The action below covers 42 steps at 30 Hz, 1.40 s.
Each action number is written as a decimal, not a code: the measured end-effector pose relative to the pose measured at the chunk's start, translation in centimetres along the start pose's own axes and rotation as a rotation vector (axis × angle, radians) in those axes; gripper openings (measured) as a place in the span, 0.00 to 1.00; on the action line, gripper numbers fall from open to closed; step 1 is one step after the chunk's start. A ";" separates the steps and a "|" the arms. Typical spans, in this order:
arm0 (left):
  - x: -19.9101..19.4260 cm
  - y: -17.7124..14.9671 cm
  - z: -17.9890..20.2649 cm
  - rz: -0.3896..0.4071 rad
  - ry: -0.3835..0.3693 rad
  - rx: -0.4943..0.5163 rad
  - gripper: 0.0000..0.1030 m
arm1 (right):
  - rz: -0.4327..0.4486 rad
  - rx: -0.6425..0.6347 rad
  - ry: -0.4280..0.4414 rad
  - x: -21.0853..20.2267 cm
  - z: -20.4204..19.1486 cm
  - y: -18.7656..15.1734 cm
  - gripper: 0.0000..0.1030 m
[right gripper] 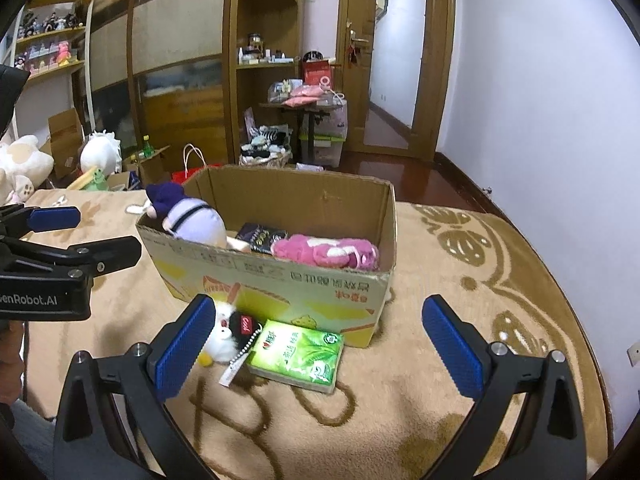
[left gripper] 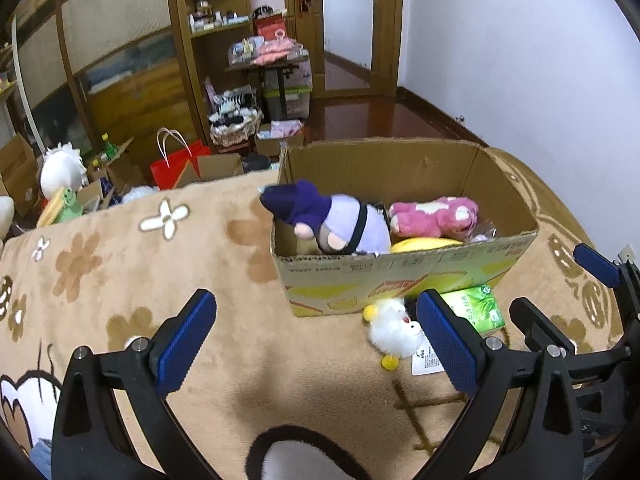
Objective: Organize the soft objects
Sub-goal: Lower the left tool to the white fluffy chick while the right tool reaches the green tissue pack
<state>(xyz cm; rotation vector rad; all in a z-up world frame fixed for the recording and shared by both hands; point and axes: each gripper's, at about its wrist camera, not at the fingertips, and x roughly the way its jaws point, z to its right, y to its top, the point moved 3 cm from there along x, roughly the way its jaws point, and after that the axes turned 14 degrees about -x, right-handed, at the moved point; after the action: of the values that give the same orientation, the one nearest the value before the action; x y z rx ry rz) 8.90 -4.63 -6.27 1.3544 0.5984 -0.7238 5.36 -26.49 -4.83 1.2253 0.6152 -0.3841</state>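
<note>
A cardboard box (left gripper: pixel 400 280) (right gripper: pixel 280 280) stands on a tan blanket. It holds a purple plush (left gripper: pixel 340 224) (right gripper: pixel 192 216) at its left end, a pink plush (left gripper: pixel 436 216) (right gripper: pixel 328 252), something yellow (left gripper: pixel 424 244) and a dark packet (right gripper: pixel 262 236). A small white plush chick (left gripper: pixel 394 328) (right gripper: pixel 224 336) and a green tissue pack (left gripper: pixel 476 308) (right gripper: pixel 300 350) lie on the blanket in front of the box. My left gripper (left gripper: pixel 316 348) is open and empty, left of the chick. My right gripper (right gripper: pixel 320 354) is open and empty, straddling the tissue pack from above.
The tan flower-pattern blanket (left gripper: pixel 160 280) covers the surface. Beyond its far edge are a red paper bag (left gripper: pixel 176 164), cardboard boxes, white plush toys (right gripper: pixel 100 152), wooden cabinets, a cluttered small table (right gripper: pixel 304 100) and an open door (right gripper: pixel 396 52).
</note>
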 end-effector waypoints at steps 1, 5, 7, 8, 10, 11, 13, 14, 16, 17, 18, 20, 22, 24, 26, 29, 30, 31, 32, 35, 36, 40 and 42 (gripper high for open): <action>0.4 -0.1 0.0 -0.009 -0.003 -0.004 0.97 | -0.007 0.003 0.001 0.3 0.0 -0.1 1.00; 1.5 -0.4 -0.1 -0.039 -0.004 -0.014 0.97 | -0.031 0.019 0.004 1.3 0.2 -0.6 1.00; 1.9 -0.4 -0.2 -0.050 -0.008 -0.020 0.97 | -0.042 0.030 0.005 1.7 0.3 -0.8 1.00; 2.2 -0.5 -0.3 -0.057 -0.009 -0.023 0.97 | -0.047 0.036 0.007 1.9 0.5 -0.9 1.00; 2.7 -0.6 -0.2 -0.070 -0.010 -0.027 0.97 | -0.057 0.044 0.010 2.3 0.6 -1.1 1.00; 2.9 -0.7 -0.2 -0.076 -0.012 -0.024 0.97 | -0.061 0.047 0.010 2.4 0.7 -1.2 1.00; 3.3 -0.8 0.1 -0.087 -0.016 -0.019 0.97 | -0.072 0.055 0.016 2.9 0.8 -1.4 1.00; 3.5 -0.9 0.2 -0.090 -0.017 -0.014 0.97 | -0.078 0.057 0.016 3.1 0.9 -1.5 1.00; 4.0 -1.2 0.5 -0.099 -0.012 -0.003 0.97 | -0.097 0.061 0.007 3.6 0.9 -1.8 1.00; 4.2 -1.3 0.6 -0.104 -0.012 -0.001 0.97 | -0.103 0.061 0.011 3.8 0.9 -1.9 1.00; 4.5 -1.4 0.7 -0.111 -0.012 0.001 0.97 | -0.114 0.062 0.017 4.1 0.8 -2.1 1.00; 5.1 -1.6 1.0 -0.125 -0.006 0.006 0.97 | -0.129 0.062 0.021 4.6 0.7 -2.4 1.00; 5.6 -1.8 1.1 -0.138 -0.003 0.009 0.97 | -0.146 0.058 0.030 5.2 0.6 -2.8 1.00; 6.2 -2.0 1.3 -0.155 -0.009 0.005 0.97 | -0.157 0.054 0.035 5.7 0.5 -3.0 1.00; 6.7 -2.1 1.3 -0.170 -0.016 -0.004 0.97 | -0.168 0.050 0.043 6.2 0.4 -3.2 1.00; 7.3 -2.2 1.4 -0.190 -0.030 -0.018 0.97 | -0.187 0.044 0.053 6.9 0.1 -3.6 1.00; 7.5 -2.2 1.4 -0.195 -0.034 -0.020 0.97 | -0.194 0.041 0.055 7.1 0.0 -3.7 1.00; 7.7 -2.3 1.4 -0.201 -0.039 -0.021 0.97 | -0.202 0.037 0.058 7.4 -0.2 -3.8 1.00; 7.8 -2.3 1.5 -0.206 -0.044 -0.021 0.97 | -0.208 0.034 0.061 7.6 -0.3 -4.0 1.00; 8.4 -2.5 1.8 -0.225 -0.063 -0.024 0.97 | -0.221 0.021 0.075 8.2 -0.7 -4.3 1.00; 8.5 -2.6 1.8 -0.231 -0.068 -0.026 0.97 | -0.222 0.015 0.082 8.3 -0.9 -4.3 1.00; 9.4 -2.9 2.1 -0.258 -0.082 -0.027 0.97 | -0.223 0.004 0.103 8.5 -1.6 -4.3 1.00; 9.8 -3.1 2.2 -0.271 -0.086 -0.029 0.97 | -0.226 0.001 0.113 8.7 -1.9 -4.3 1.00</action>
<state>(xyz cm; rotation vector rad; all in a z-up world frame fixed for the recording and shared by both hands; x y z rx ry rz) 12.82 -8.11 -15.33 1.2215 0.7297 -0.9836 9.18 -25.51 -13.92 1.1870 0.8545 -0.5062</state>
